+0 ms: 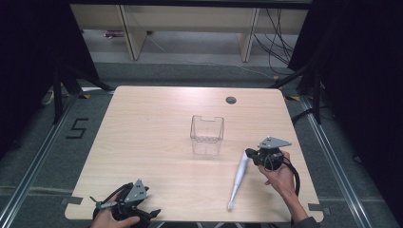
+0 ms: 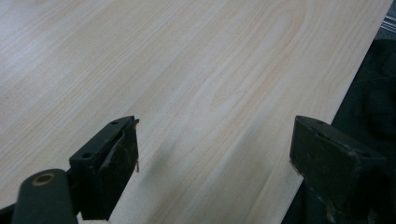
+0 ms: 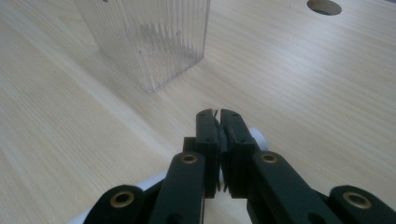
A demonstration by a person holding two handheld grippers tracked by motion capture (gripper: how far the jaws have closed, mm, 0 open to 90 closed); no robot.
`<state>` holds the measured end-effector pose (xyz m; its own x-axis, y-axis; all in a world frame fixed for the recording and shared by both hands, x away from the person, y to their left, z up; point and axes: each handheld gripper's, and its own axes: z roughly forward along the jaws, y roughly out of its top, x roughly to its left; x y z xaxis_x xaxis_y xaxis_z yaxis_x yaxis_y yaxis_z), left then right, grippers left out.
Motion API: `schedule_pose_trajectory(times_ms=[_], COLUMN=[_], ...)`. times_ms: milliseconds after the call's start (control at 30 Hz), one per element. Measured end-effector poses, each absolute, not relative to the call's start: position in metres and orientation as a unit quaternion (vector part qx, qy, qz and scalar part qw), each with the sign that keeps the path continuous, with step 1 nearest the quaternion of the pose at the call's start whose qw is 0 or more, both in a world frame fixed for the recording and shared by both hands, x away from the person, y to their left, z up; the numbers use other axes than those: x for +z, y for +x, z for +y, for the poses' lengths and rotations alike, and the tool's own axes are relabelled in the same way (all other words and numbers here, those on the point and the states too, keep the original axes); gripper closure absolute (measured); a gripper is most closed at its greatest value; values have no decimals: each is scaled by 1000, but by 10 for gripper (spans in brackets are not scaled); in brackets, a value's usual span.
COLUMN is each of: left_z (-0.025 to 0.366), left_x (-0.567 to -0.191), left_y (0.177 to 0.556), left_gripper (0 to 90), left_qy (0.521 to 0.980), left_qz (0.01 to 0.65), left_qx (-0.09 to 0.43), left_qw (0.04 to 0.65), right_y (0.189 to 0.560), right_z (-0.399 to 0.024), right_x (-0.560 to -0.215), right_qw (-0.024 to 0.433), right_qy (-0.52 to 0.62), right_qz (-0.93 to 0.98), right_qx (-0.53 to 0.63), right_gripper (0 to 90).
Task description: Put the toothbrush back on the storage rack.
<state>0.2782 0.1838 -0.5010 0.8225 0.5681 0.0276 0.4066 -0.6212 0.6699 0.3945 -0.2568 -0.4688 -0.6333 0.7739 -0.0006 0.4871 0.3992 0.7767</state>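
From the high view, your right gripper [image 1: 251,154] is clamped on the top end of the white electric toothbrush [image 1: 239,176], just beside the clear plastic container [image 1: 207,129]. In the left gripper view, your left gripper [image 2: 212,149] rests with jaws wide apart over bare table [image 2: 187,70]. In the right gripper view the jaws are pressed together on the handle [image 3: 258,136], so I judge the pick-up is done; next you must lift it and turn it upright over the container.

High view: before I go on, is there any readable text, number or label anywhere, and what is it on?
"5": a large black numeral marked on the grey floor left of the light wooden table.
The clear ribbed plastic container and the long white handled implement carry no print that can be made out.
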Motion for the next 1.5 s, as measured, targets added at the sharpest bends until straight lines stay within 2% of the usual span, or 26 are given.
schedule_pose_trajectory(times_ms=[133,167,200,467,533,867,1033,1067,1100,1500], left_z=[184,184,184,183,184,183,183,183,183,184], left_x=[-501,-501,-501,-501,-501,-501,-502,-501,-501,-500], left_y=[278,278,278,278,279,278,279,278,278,278], left_gripper=[148,148,148,148,149,148,148,148,148,148], left_qy=[891,892,892,893,895,893,894,894,894,893], left_qz=[277,273,273,273,270,272,273,273,270,270], left_qx=[119,120,120,119,115,118,115,114,118,121], left_qw=[341,340,340,338,334,338,336,336,339,340], right_y=[401,401,405,420,420,435,435,437,432,422], right_z=[-252,-249,-249,-240,-237,-244,-246,-248,-245,-261], right_x=[-472,-471,-472,-478,-482,-488,-489,-489,-489,-488], right_qw=[190,179,195,185,167,166,161,175,162,160], right_qy=[383,392,376,375,400,390,401,379,413,403], right_qz=[820,819,823,835,831,844,842,849,836,843], right_qx=[380,379,378,359,350,329,323,323,324,318], right_gripper=[866,867,869,869,868,867,866,865,865,860])
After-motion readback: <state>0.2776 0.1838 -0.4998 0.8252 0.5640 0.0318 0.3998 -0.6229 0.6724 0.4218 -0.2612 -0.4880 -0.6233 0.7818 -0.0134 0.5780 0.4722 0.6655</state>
